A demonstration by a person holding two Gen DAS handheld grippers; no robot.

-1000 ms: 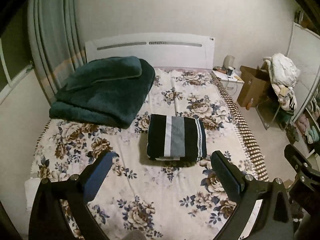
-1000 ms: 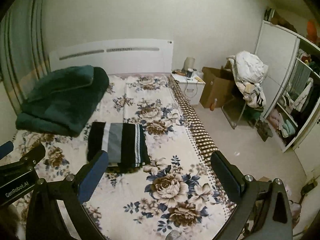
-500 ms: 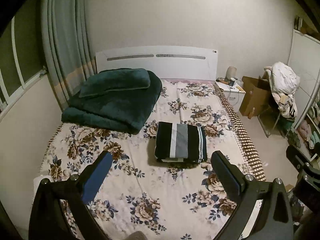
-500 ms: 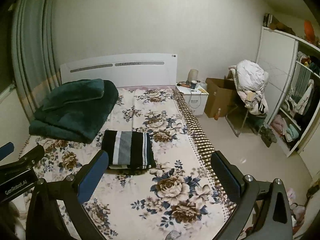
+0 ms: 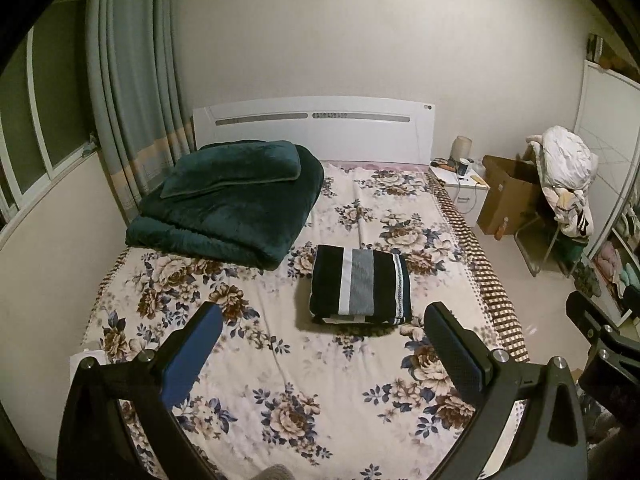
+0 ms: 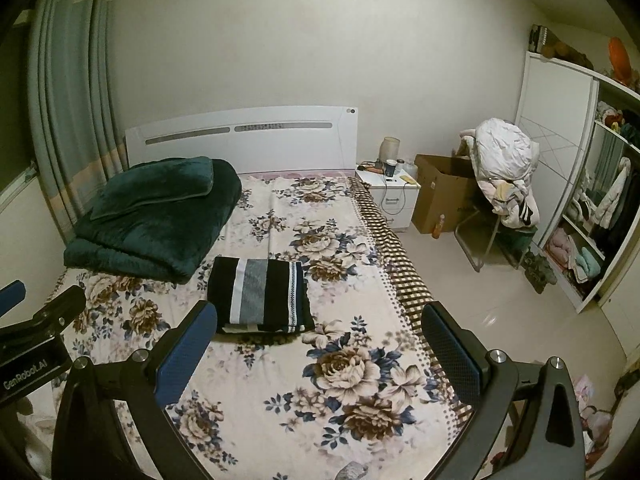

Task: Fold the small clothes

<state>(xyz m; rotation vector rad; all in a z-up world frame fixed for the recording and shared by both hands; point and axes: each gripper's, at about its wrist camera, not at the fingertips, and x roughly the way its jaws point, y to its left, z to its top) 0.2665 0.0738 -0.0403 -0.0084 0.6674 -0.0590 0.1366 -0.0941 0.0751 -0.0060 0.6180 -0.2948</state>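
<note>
Left wrist view shows one folded garment, a black knit piece with grey and white stripes, lying flat as a neat rectangle near the middle of the floral-print bedsheet, well apart from both tools. One dark green plush blanket sits folded at the head end, by the white headboard, with a matching green pillow on top. The left gripper hangs over the foot of the bed with its two fingers spread wide and nothing between them; the right gripper is likewise spread and empty. Only the right wrist view shows the open white wardrobe with its shelves of clothes in full, and the left tool's body at its left edge; only the left wrist view shows the window frame beside the grey-green curtain. Both views show one brown cardboard box and one white nightstand. Compared with a second ago, both cameras have pulled back and risen, so the striped garment sits farther off and more wall is visible; the garment itself has not shifted.
</note>
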